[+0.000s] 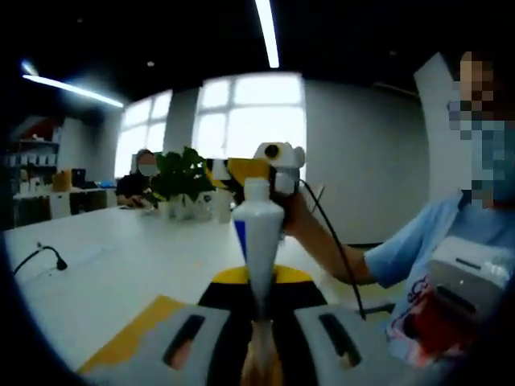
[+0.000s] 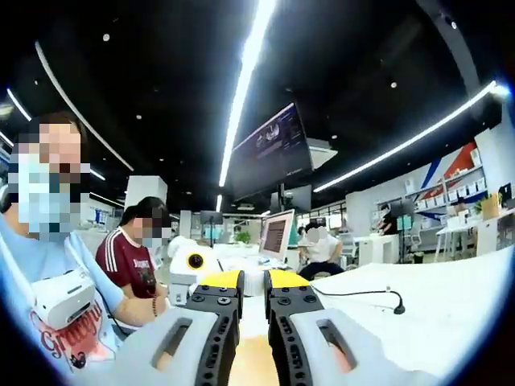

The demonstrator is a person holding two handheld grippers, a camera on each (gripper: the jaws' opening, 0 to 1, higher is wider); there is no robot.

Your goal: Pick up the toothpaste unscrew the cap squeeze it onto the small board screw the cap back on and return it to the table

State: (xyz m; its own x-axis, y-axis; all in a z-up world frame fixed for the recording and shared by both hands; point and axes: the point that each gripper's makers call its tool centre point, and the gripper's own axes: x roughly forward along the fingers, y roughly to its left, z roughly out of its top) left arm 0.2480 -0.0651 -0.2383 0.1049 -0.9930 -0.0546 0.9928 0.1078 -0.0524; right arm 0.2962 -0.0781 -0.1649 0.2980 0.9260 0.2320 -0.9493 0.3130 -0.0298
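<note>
The white toothpaste tube [image 1: 262, 241] with a blue patch stands upright, and my left gripper [image 1: 259, 283] is shut on its flat lower end. Its white cap [image 1: 256, 190] points up. My right gripper [image 1: 241, 170], held by a hand, sits level with the cap. In the right gripper view that gripper [image 2: 253, 283] has its yellow-tipped jaws close together with something white in the narrow gap. The left gripper [image 2: 193, 264] shows just beyond them. A flat yellow-orange piece [image 1: 133, 339], perhaps the small board, lies on the table at lower left.
A white table [image 1: 121, 257] carries a black cable [image 1: 48, 257] and potted plants [image 1: 181, 177]. The person holding the grippers is at the right [image 1: 418, 249]. Another person [image 2: 129, 257] sits close by, near a monitor [image 2: 276, 233] and a second cable [image 2: 378, 293].
</note>
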